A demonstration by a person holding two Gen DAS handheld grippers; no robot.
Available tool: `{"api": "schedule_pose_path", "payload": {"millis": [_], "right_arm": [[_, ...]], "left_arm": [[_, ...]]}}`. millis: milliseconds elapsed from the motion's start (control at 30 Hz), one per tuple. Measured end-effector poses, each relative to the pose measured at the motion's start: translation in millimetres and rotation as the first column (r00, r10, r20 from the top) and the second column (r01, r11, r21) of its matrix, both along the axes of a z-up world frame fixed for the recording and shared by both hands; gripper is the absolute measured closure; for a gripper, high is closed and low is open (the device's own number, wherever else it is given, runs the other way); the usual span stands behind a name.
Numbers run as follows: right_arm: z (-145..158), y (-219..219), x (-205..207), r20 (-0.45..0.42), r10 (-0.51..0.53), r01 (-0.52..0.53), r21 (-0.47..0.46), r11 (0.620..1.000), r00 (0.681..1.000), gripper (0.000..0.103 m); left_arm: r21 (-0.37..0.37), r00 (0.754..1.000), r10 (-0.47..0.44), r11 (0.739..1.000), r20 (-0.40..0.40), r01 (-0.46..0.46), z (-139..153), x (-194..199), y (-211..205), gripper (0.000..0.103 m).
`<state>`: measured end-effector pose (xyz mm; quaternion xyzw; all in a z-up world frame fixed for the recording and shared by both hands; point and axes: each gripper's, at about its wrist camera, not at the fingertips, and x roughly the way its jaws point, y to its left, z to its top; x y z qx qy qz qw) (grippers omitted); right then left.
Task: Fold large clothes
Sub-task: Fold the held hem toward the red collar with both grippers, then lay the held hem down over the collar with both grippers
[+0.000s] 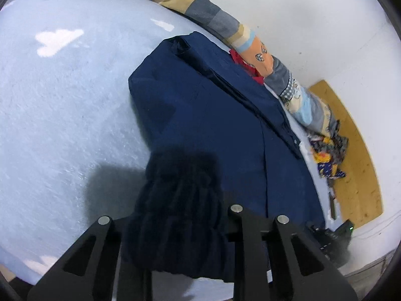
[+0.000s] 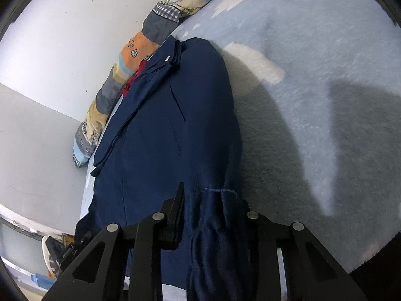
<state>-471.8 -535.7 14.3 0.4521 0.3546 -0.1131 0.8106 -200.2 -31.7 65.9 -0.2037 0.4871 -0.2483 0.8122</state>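
A large navy blue jacket lies partly folded on a light blue fleece bed cover. My left gripper is shut on a bunched near edge of the jacket, lifted a little above the bed. In the right wrist view the same jacket stretches away, with its collar and a white button at the far end. My right gripper is shut on a gathered fold of the jacket's near edge. The fingertips of both grippers are hidden by cloth.
A patchwork quilt roll runs along the white wall behind the jacket; it also shows in the right wrist view. A red cloth peeks beside the collar. Crumpled colourful cloth lies on a wooden board.
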Motion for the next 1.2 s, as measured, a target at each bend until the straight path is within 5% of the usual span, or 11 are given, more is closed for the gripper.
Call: {"api": "schedule_pose_path", "payload": {"millis": [233,433,600,633,733,767,800,1200], "right_arm": [[1,2,4,-0.026,-0.014,0.013,-0.018,1.000,1.000,0.078],[-4,-9,6,-0.041,0.006,-0.003,0.076,0.997,0.999,0.084],[-5,-11,7,-0.055,0.008,-0.002,0.109,0.994,0.998,0.086],[-3,-10,7,-0.049,0.009,-0.004,0.103,0.995,0.999,0.094],[7,-2,9,-0.040,0.020,-0.019,0.033,0.999,0.999,0.095],[11,-1,7,-0.020,0.016,-0.015,0.031,0.999,1.000,0.095],[13,-1,5,0.000,0.012,-0.012,0.036,0.999,1.000,0.096],[60,9,-29,0.268,0.023,-0.046,0.081,0.996,0.963,0.096]], "left_arm": [[0.012,0.999,0.030,0.999,-0.020,-0.030,-10,1,-1,0.083],[0.022,0.999,0.045,0.999,-0.022,-0.045,-14,2,-6,0.083],[0.109,1.000,-0.005,0.994,-0.007,0.006,-11,5,-18,0.080],[0.125,1.000,-0.018,0.992,-0.006,0.019,-11,6,-21,0.077],[0.185,0.999,-0.047,0.982,0.027,0.041,-6,4,-31,0.076],[0.214,0.998,-0.042,0.976,0.047,0.031,-6,2,-32,0.094],[0.221,0.998,-0.041,0.975,0.056,0.027,-5,0,-32,0.096],[0.162,0.980,-0.069,0.986,0.189,0.039,38,-43,-13,0.100]]}}
